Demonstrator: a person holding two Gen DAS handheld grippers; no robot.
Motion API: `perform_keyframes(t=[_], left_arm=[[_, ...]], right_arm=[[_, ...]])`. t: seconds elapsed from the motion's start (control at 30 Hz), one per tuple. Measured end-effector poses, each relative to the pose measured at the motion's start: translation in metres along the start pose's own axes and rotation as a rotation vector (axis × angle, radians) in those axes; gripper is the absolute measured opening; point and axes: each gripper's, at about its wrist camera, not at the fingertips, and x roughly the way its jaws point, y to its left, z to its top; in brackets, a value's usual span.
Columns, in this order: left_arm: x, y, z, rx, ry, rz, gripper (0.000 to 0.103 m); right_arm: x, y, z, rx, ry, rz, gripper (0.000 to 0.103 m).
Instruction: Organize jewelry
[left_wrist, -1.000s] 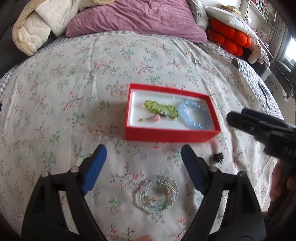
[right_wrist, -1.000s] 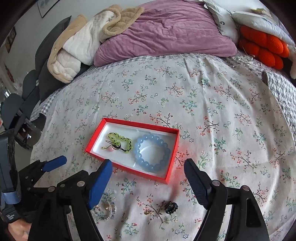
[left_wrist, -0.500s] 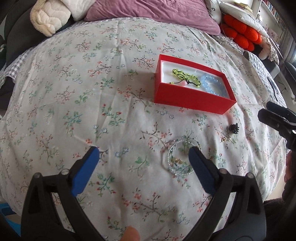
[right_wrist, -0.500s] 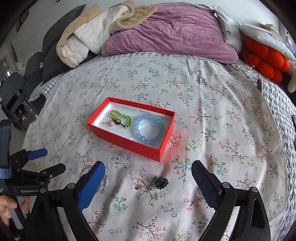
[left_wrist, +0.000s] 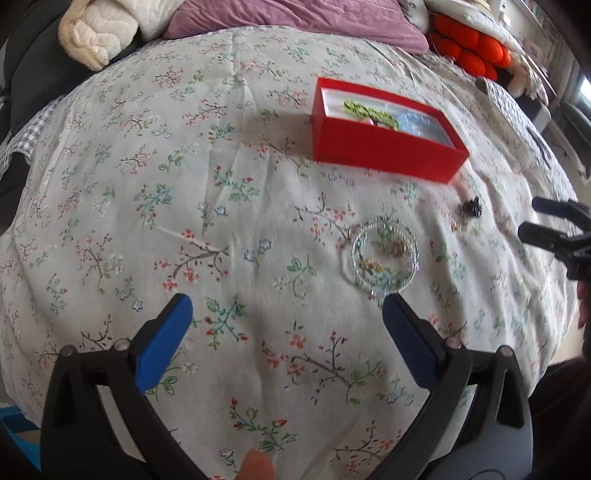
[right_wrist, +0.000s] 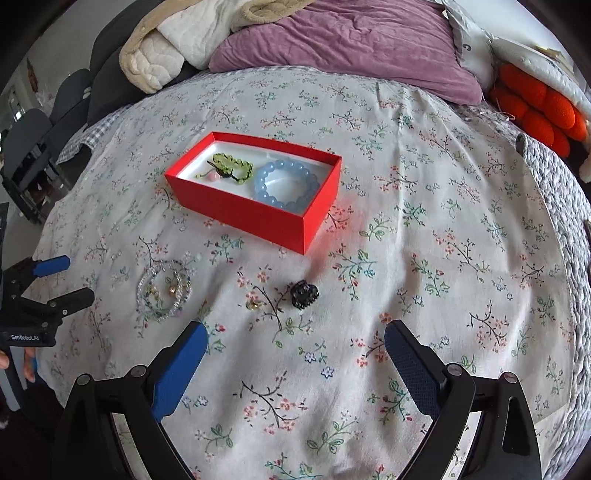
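A red box (right_wrist: 258, 216) (left_wrist: 384, 149) on the floral bedspread holds a green beaded bracelet (right_wrist: 232, 167) (left_wrist: 369, 112) and a blue beaded bracelet (right_wrist: 286, 184). A clear beaded bracelet (right_wrist: 164, 290) (left_wrist: 385, 255), a small gold piece (right_wrist: 255, 304) and a black hair claw (right_wrist: 303, 293) (left_wrist: 472, 207) lie on the bedspread nearer me. My left gripper (left_wrist: 286, 325) is open and empty, the clear bracelet just beyond its right finger. My right gripper (right_wrist: 293, 350) is open and empty, short of the hair claw. Each gripper shows at the edge of the other's view, the right one (left_wrist: 554, 229) and the left one (right_wrist: 48, 284).
A purple pillow (right_wrist: 351, 48), cream blankets (right_wrist: 162, 55) and an orange cushion (right_wrist: 535, 110) lie at the head of the bed. Dark chairs (right_wrist: 33, 147) stand off the left side. The bed edge runs close in front of both grippers.
Both grippers have pulled back and away from the box. The left one has swung left, so the box and clear bracelet now sit to its right. Both stay open.
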Motion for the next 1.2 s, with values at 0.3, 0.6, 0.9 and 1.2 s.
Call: perform_keyframes(t=[0.3,0.6,0.9,1.2], left_arm=[[0.022,-0.024,-0.017,0.167,0.045,-0.016,0.102],[0.027,-0.034,0.003,0.125,0.012,-0.136,0.086],[0.045,-0.030,0.015,0.085,0.034,-0.214,0.041],[0.053,-0.040,0.016,0.159,0.047,-0.163,0.024]], right_arm=[[0.013,-0.013,-0.027,-0.042,0.087,-0.027,0.098],[0.023,-0.008,-0.028,-0.049,0.113,-0.018,0.098],[0.026,0.000,-0.024,-0.068,0.112,-0.004,0.098],[0.028,-0.005,-0.024,-0.042,0.116,0.002,0.098]])
